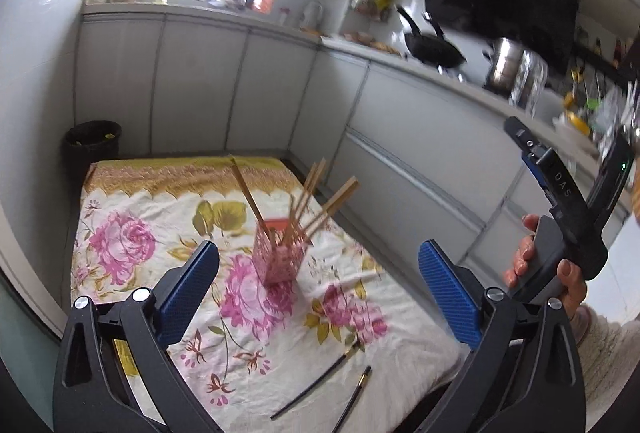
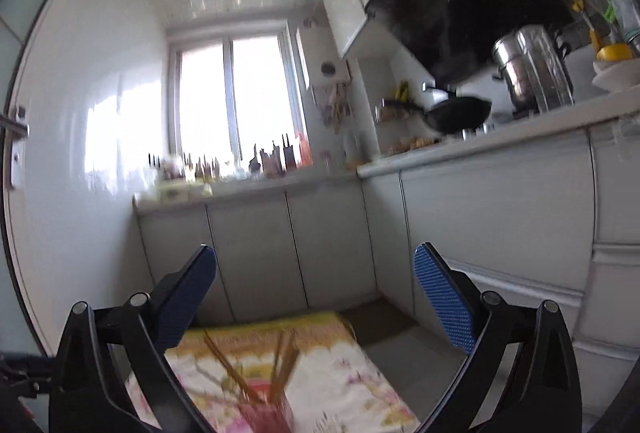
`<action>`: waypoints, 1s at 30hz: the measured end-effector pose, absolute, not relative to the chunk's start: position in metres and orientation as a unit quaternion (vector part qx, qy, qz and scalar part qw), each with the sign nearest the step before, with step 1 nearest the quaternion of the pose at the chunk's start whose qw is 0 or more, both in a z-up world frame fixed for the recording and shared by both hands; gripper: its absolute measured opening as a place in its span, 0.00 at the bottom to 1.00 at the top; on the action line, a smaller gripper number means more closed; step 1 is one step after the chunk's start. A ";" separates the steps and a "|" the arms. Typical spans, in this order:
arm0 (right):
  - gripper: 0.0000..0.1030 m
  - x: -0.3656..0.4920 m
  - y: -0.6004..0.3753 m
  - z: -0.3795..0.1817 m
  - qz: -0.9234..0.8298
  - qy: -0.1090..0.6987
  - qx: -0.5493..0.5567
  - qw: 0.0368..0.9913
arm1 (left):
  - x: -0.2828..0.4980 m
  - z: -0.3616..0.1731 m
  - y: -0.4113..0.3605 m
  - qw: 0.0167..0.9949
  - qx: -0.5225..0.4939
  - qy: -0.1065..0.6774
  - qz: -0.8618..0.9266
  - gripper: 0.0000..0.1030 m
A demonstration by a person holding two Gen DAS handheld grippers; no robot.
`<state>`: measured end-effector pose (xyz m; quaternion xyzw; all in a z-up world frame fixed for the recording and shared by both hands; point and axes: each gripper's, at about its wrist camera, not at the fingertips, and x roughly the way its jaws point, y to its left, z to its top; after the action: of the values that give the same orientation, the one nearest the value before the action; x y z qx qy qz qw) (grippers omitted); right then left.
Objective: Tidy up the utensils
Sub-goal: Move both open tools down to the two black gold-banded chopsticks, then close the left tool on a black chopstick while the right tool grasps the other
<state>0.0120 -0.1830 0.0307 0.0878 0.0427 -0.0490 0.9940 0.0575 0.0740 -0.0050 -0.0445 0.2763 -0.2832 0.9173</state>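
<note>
In the middle of the picture a pink square holder with little holes (image 1: 277, 257) stands upright on a white cloth with big pink flowers (image 1: 132, 245). Several long wooden chopsticks (image 1: 308, 193) stick out of it, leaning different ways. Two thin dark chopsticks (image 1: 320, 385) lie flat on the cloth near the bottom. The left gripper (image 1: 320, 297) is wide apart with nothing between its blue pads (image 1: 450, 293). At the right edge a hand (image 1: 560, 273) holds the right gripper (image 1: 560, 201).

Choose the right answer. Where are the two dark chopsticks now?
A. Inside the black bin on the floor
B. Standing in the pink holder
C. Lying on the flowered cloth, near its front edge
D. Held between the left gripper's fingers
C: the two dark chopsticks lie flat on the flowered cloth, in front of the pink holder, which holds only light wooden ones.
</note>
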 end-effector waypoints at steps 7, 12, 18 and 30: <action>0.94 0.019 -0.260 -0.126 0.022 0.395 0.376 0.838 | 0.109 -0.116 -0.047 0.805 0.183 0.482 -0.293 0.93; 0.94 0.012 -0.279 -0.210 0.036 0.492 0.518 0.699 | 0.134 -0.177 -0.098 0.723 0.273 0.560 -0.300 0.86; 0.94 0.002 -0.280 -0.231 0.048 0.515 0.549 0.656 | 0.145 -0.231 -0.130 0.637 0.351 0.625 -0.284 0.59; 0.94 0.002 -0.271 -0.234 0.055 0.538 0.543 0.643 | 0.150 -0.252 -0.132 0.614 0.353 0.634 -0.311 0.42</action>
<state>0.0021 -0.2713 -0.2338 0.5425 0.5376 0.0551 0.6431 0.1499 -0.1323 -0.2525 0.3528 0.6339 -0.3105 0.6142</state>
